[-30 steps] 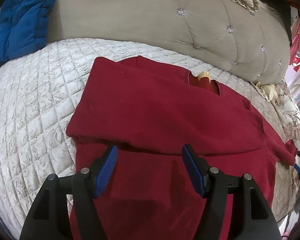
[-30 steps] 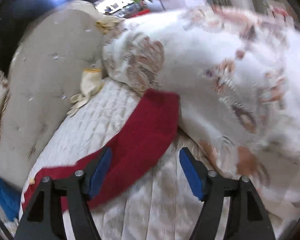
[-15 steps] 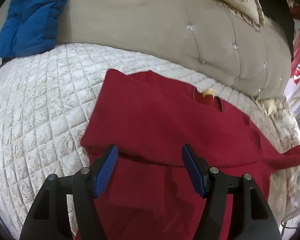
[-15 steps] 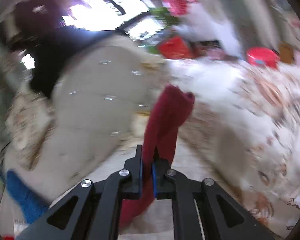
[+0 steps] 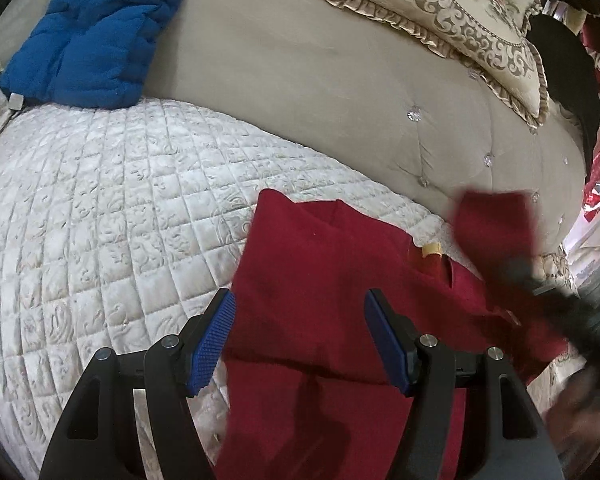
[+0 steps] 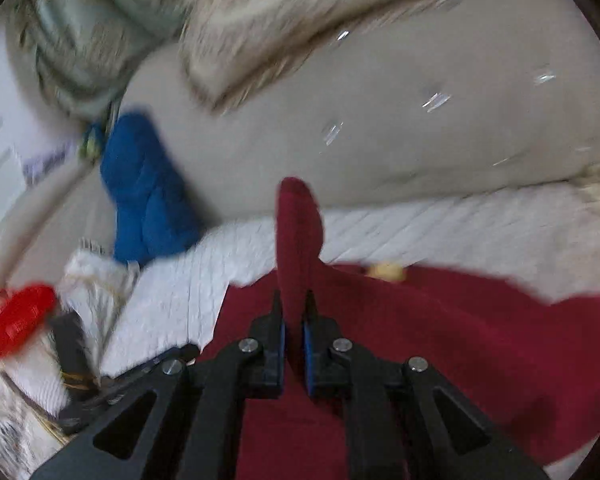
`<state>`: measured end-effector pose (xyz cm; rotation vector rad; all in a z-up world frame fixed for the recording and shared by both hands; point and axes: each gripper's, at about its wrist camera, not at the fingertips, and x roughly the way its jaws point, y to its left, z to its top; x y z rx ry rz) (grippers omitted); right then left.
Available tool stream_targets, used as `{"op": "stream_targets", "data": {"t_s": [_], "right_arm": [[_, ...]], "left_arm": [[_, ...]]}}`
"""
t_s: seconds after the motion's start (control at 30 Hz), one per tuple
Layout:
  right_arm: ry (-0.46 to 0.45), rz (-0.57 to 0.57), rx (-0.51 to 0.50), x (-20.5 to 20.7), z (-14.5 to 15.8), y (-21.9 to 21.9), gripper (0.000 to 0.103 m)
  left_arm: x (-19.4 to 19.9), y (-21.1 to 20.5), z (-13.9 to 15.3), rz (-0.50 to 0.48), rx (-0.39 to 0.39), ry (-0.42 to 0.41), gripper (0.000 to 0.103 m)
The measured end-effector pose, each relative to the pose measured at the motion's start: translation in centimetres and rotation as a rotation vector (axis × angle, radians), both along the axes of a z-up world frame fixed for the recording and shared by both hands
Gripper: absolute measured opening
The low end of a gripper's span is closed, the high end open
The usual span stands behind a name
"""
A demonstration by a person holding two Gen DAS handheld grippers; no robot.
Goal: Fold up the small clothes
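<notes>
Left view, left gripper (image 5: pixel 300 336): hovering with jaws wide apart, gripping nothing, just above the red garment (image 5: pixel 324 280).
Left view, garment: lying partly folded on the quilted cover (image 5: pixel 100 220); sleeve (image 5: pixel 496 224) lifting at right, blurred.
Right view, right gripper (image 6: pixel 294 332): clamping tight on the sleeve (image 6: pixel 298 232), standing it upright.
Handling: looking soft, light, limp; pinching at cuffs or hem edges likely working best.

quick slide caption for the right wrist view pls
Right hand-held gripper shut on a sleeve of the red garment, lifting it over the quilted cover.
</notes>
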<state>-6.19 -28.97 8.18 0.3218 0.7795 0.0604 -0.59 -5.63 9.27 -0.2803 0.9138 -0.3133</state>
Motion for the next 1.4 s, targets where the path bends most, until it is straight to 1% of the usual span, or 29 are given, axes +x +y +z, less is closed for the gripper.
{"op": "stream_targets", "data": {"t_s": [0.03, 0.07, 0.1, 0.13, 0.17, 0.2, 0.27, 0.3, 0.33, 0.4, 0.43, 0.47, 0.53, 0.63, 0.7, 0.73, 0.77, 0.8, 0.87, 0.93, 0.97, 1.0, 1.1, 1.13, 1.2, 1.23, 1.3, 1.37, 1.4], "right_arm": [[0.050, 0.023, 0.034, 1.2, -2.6, 1.2, 0.016], [0.099, 0.036, 0.051, 1.4, -4.0, 1.7, 0.024], [0.199, 0.042, 0.063, 1.9, -5.8, 2.2, 0.042], [0.234, 0.040, 0.071, 1.3, -6.4, 2.3, 0.046], [0.236, 0.039, 0.080, 0.5, -6.4, 2.2, 0.046], [0.223, 0.036, 0.078, -0.3, -5.9, 1.9, 0.047], [0.196, 0.025, 0.051, -2.8, -4.2, 0.8, 0.054], [0.182, 0.002, 0.023, -4.7, -2.9, -0.2, 0.059], [0.171, -0.018, 0.005, -6.0, -1.6, -1.4, 0.061], [0.151, -0.067, -0.030, -8.9, 0.3, -3.8, 0.068], [0.142, -0.118, -0.057, -10.8, 1.2, -5.4, 0.069], [0.144, -0.149, -0.075, -11.4, 1.9, -6.5, 0.069], [0.165, -0.205, -0.129, -13.9, 2.6, -8.8, 0.069], [0.197, -0.245, -0.188, -15.4, 2.6, -9.9, 0.069], [0.211, -0.251, -0.210, -16.1, 2.4, -10.9, 0.069], [0.209, -0.245, -0.214, -16.0, 1.9, -11.0, 0.069], [0.200, -0.238, -0.219, -15.8, 1.5, -11.1, 0.069], [0.187, -0.234, -0.226, -15.6, 1.2, -11.2, 0.069], [0.153, -0.233, -0.259, -14.4, 0.7, -11.1, 0.059], [0.146, -0.239, -0.323, -12.8, 0.2, -11.0, 0.019], [0.148, -0.240, -0.346, -12.4, 0.1, -11.0, 0.012], [0.143, -0.235, -0.349, -12.2, 0.2, -11.0, 0.009], [0.133, -0.187, -0.358, -13.3, 1.2, -10.3, 0.007], [0.154, -0.161, -0.374, -14.0, 1.2, -9.8, 0.007], [0.216, -0.140, -0.380, -15.1, 0.0, -9.5, 0.007], [0.265, -0.129, -0.375, -15.9, -1.2, -9.5, 0.007], [0.301, -0.128, -0.384, -16.9, -2.4, -9.7, 0.007], [0.280, -0.142, -0.311, -18.1, -1.9, -10.4, 0.007], [0.261, -0.157, -0.264, -18.7, -1.3, -10.9, 0.014]], "left_arm": [[0.3, 0.1, -0.1, 0.001, -0.013, 0.008, 0.046], [0.4, 0.2, -0.1, 0.001, -0.025, 0.016, 0.046], [0.4, 0.4, -0.2, 0.001, -0.034, 0.022, 0.046], [0.5, 0.5, -0.3, -0.001, -0.047, 0.032, 0.046], [0.6, 0.7, -0.3, -0.002, -0.061, 0.038, 0.046], [0.6, 0.7, -0.4, -0.002, -0.070, 0.042, 0.046], [0.6, 0.7, -0.4, -0.003, -0.087, 0.045, 0.046], [0.6, 0.6, -0.3, -0.006, -0.091, 0.044, 0.046], [0.6, 0.3, -0.4, -0.014, -0.088, 0.042, 0.046], [0.6, -0.9, -0.7, -0.032, -0.052, 0.041, 0.046], [0.8, -1.7, -1.0, -0.047, -0.027, 0.041, 0.046], [0.9, -2.1, -1.2, -0.055, -0.017, 0.045, 0.046], [1.6, -3.5, -1.7, -0.081, 0.015, 0.058, 0.046], [2.4, -5.3, -2.1, -0.118, 0.075, 0.051, 0.041], [2.5, -6.0, -2.4, -0.133, 0.090, 0.052, 0.041], [2.5, -6.4, -2.6, -0.141, 0.103, 0.054, 0.036], [2.5, -6.6, -2.7, -0.142, 0.122, 0.049, 0.024], [2.5, -6.7, -2.6, -0.139, 0.137, 0.040, 0.018], [2.6, -6.4, -2.0, -0.139, 0.106, 0.015, 0.004], [2.5, -5.9, -1.3, -0.141, 0.080, -0.012, 0.000], [2.5, -5.7, -1.0, -0.142, 0.075, -0.023, 0.000], [2.4, -5.5, -0.8, -0.143, 0.070, -0.033, 0.000], [2.2, -5.0, -0.3, -0.138, 0.069, -0.055, 0.000], [2.3, -4.7, -0.3, -0.126, 0.081, -0.057, 0.000], [2.4, -4.4, -0.5, -0.112, 0.088, -0.048, 0.000], [2.6, -4.2, -0.7, -0.104, 0.087, -0.035, 0.000], [2.8, -4.4, -1.1, -0.104, 0.084, -0.018, 0.000], [2.5, -4.4, -1.0, -0.108, 0.089, -0.019, 0.000], [2.4, -4.3, -0.8, -0.112, 0.085, -0.021, 0.000]]}}
